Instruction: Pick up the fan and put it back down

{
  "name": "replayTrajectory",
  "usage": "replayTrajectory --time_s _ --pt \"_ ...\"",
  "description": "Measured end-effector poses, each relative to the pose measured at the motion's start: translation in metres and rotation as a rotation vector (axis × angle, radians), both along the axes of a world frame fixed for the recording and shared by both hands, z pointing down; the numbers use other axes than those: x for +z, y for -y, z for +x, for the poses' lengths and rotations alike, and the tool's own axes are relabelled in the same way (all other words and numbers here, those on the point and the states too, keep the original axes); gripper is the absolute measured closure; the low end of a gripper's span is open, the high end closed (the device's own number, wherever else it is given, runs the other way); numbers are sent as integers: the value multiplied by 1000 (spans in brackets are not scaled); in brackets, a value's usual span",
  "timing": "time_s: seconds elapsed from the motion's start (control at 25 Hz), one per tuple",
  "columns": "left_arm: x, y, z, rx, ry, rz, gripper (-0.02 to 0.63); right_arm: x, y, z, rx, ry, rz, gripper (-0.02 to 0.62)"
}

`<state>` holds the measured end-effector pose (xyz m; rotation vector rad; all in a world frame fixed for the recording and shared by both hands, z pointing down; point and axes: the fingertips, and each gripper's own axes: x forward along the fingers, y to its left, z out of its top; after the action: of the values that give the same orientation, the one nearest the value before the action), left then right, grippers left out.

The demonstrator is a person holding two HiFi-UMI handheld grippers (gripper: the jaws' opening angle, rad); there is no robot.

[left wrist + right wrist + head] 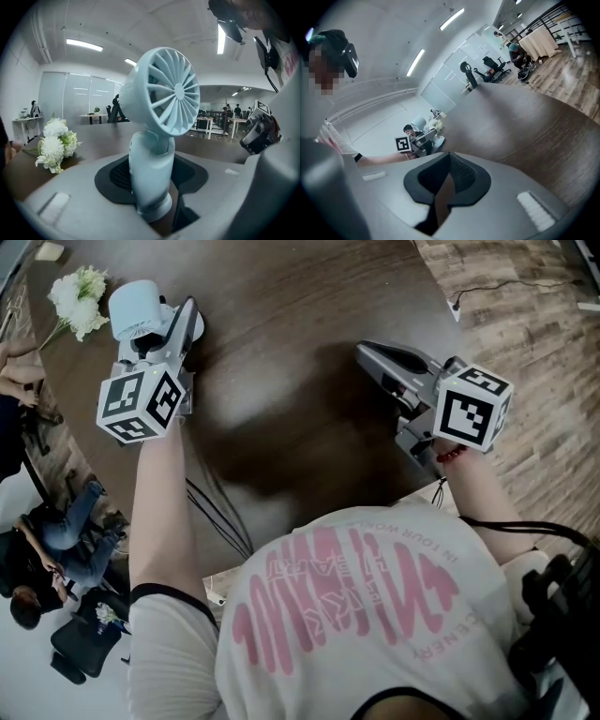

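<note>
Near the tabletop's [281, 315] left edge, just beside white flowers [80, 294], the left gripper [172, 326] pinches the fan [161, 93] by its stem. Fan: pale blue, round head with radial vanes, tilted stem, ringed foot (contact with tabletop unclear). Right gripper [364, 351]: jaws pressed together, empty.

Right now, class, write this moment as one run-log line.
left gripper: fingers closed on fan stem | right gripper: shut, empty | flowers: on table beside fan
</note>
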<state>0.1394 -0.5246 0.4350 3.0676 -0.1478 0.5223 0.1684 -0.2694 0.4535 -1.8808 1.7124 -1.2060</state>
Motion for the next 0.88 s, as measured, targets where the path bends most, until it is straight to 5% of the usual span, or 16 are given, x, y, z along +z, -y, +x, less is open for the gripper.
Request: replayTrajectory --time_s 0.88 --pt "6 -2 3 14 50 -9 388 4 -7 0 -1 36 10 589"
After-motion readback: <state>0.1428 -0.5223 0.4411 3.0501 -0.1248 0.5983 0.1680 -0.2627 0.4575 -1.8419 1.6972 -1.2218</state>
